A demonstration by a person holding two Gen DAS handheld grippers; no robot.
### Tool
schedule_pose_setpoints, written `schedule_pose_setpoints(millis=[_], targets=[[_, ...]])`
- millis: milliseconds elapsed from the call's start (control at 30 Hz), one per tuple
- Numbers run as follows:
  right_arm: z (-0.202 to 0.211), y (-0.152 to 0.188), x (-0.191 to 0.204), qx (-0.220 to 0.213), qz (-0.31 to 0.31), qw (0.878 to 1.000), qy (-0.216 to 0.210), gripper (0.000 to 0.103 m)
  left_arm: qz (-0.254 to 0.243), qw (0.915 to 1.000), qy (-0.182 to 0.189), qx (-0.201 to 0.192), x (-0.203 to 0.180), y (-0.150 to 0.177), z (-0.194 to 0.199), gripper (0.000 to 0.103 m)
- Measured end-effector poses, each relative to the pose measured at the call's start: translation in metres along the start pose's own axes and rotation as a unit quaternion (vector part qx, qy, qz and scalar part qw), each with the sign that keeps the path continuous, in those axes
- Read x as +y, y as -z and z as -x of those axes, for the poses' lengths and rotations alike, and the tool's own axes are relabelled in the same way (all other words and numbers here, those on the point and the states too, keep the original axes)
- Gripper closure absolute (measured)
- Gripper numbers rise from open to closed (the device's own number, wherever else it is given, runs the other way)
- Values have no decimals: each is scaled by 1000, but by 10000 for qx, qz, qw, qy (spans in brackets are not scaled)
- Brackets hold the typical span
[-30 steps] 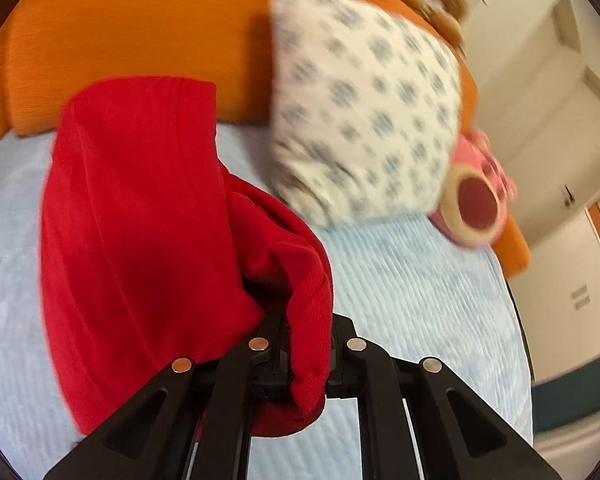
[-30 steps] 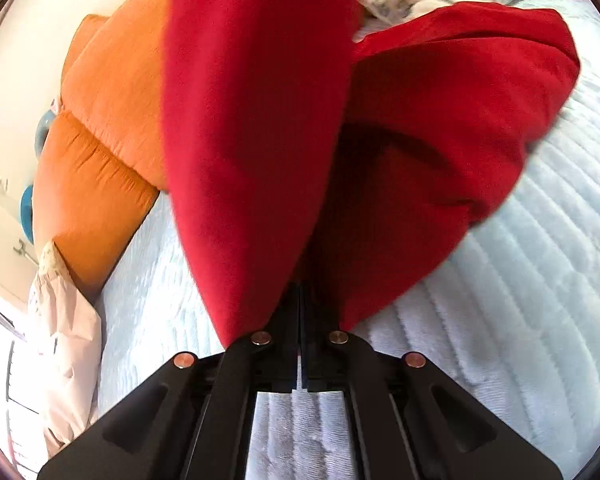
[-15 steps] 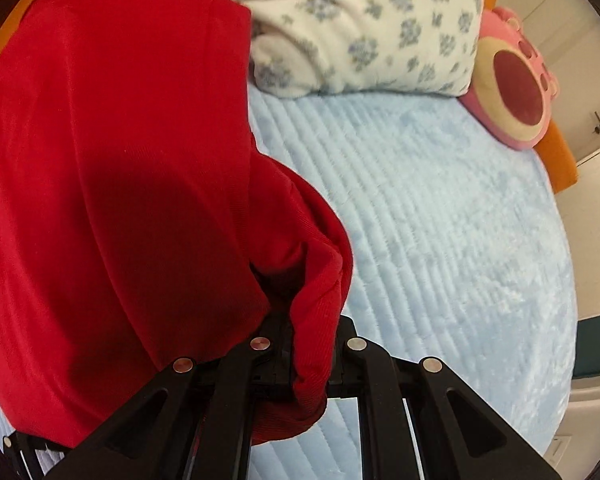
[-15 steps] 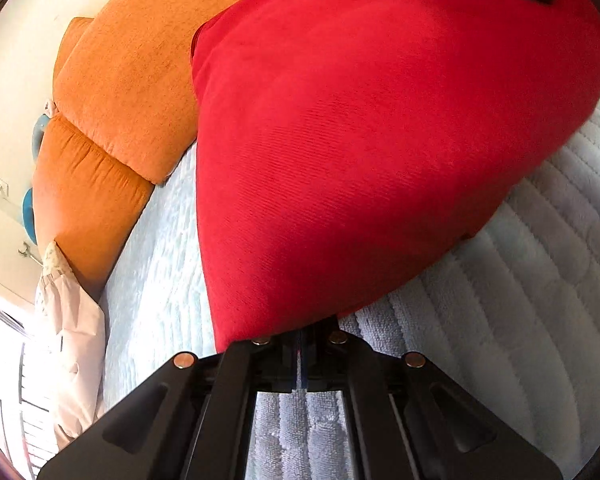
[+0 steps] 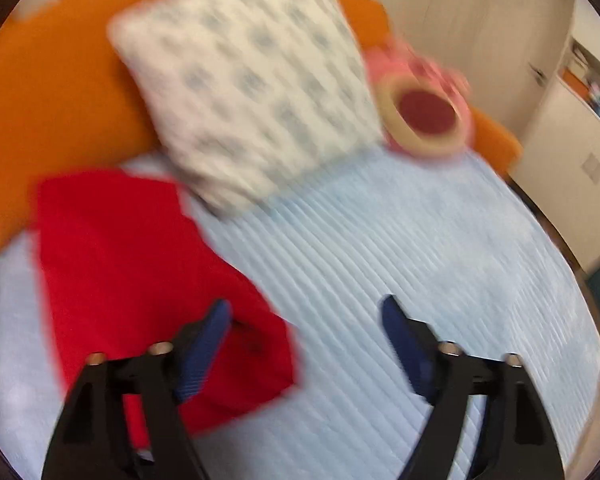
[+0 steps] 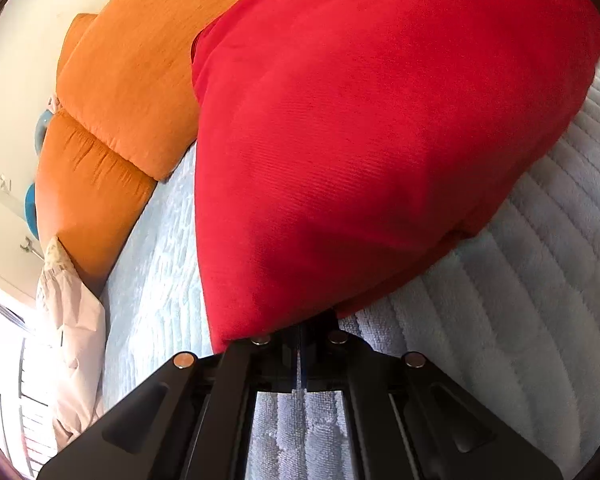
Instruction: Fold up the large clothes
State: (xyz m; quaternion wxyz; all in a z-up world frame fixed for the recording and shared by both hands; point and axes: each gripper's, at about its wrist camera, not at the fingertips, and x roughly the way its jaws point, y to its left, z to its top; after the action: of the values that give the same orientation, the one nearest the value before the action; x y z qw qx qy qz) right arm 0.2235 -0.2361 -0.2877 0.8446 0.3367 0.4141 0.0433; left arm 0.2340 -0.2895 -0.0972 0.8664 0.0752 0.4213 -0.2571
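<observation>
A red garment [image 5: 140,276] lies folded on the light blue quilted bed [image 5: 420,264] at the left of the blurred left wrist view. My left gripper [image 5: 304,308] is open and empty above the bed, its left finger [image 5: 204,340] over the garment's near edge. In the right wrist view the red garment [image 6: 360,140] fills most of the frame, draped over the bed. My right gripper [image 6: 300,332] is shut on the garment's near edge; its fingertips are hidden under the cloth.
Orange cushions [image 5: 60,92] line the bed's far side and also show in the right wrist view [image 6: 120,92]. A white patterned pillow [image 5: 252,92] and a pink plush toy [image 5: 424,112] lie at the far end. A pale pillow [image 6: 72,332] sits at left.
My left gripper has opened and let go of the red garment, which now lies on the bed. The left view has swung and pulled back. My right gripper still holds its edge.
</observation>
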Motion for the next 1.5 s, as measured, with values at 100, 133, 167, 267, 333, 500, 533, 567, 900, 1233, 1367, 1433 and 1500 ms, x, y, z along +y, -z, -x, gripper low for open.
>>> schedule_pose_setpoints(millis=[100, 133, 167, 267, 333, 500, 533, 567, 900, 1233, 1367, 1433, 1500], targets=[[0, -1, 1, 8, 10, 10000, 24, 102, 170, 9968, -730, -273, 58, -19, 17, 15], [0, -1, 1, 12, 18, 10000, 32, 102, 226, 9957, -880, -184, 83, -21, 13, 17], [0, -2, 2, 16, 22, 10000, 33, 102, 269, 9956, -892, -39, 99, -22, 7, 26], [0, -4, 2, 81, 41, 10000, 17, 102, 503, 9917, -1043, 567, 151, -9, -30, 47], [1, -8, 3, 233, 92, 9997, -13, 102, 645, 9864, -1187, 937, 177, 10, -56, 54], [23, -16, -2, 764, 309, 9965, 149, 99, 461, 9802, -1419, 1306, 178, 58, -104, 57], [31, -16, -4, 776, 382, 9956, 355, 99, 429, 9796, -1545, 1210, 174, 62, -107, 57], [43, -17, -9, 750, 389, 9953, 463, 99, 486, 9793, -1576, 1172, 174, 64, -109, 57], [128, -117, 2, -93, 1585, 9807, 1140, 99, 788, 9820, -1451, 918, 182, 69, -102, 57], [33, -158, -72, 1266, 1604, 9644, 1677, 102, 738, 9850, -1330, 817, 184, 74, -107, 55], [25, -158, -53, 1464, 2148, 9438, 2043, 102, 584, 9834, -1588, 653, 172, 78, -105, 54], [34, -163, -38, 1547, 2455, 9341, 2081, 100, 719, 9838, -1570, 487, 169, 80, -94, 50], [55, -175, -23, 1287, 2562, 9387, 1915, 95, 832, 9859, -1426, 270, 162, 85, -80, 38]])
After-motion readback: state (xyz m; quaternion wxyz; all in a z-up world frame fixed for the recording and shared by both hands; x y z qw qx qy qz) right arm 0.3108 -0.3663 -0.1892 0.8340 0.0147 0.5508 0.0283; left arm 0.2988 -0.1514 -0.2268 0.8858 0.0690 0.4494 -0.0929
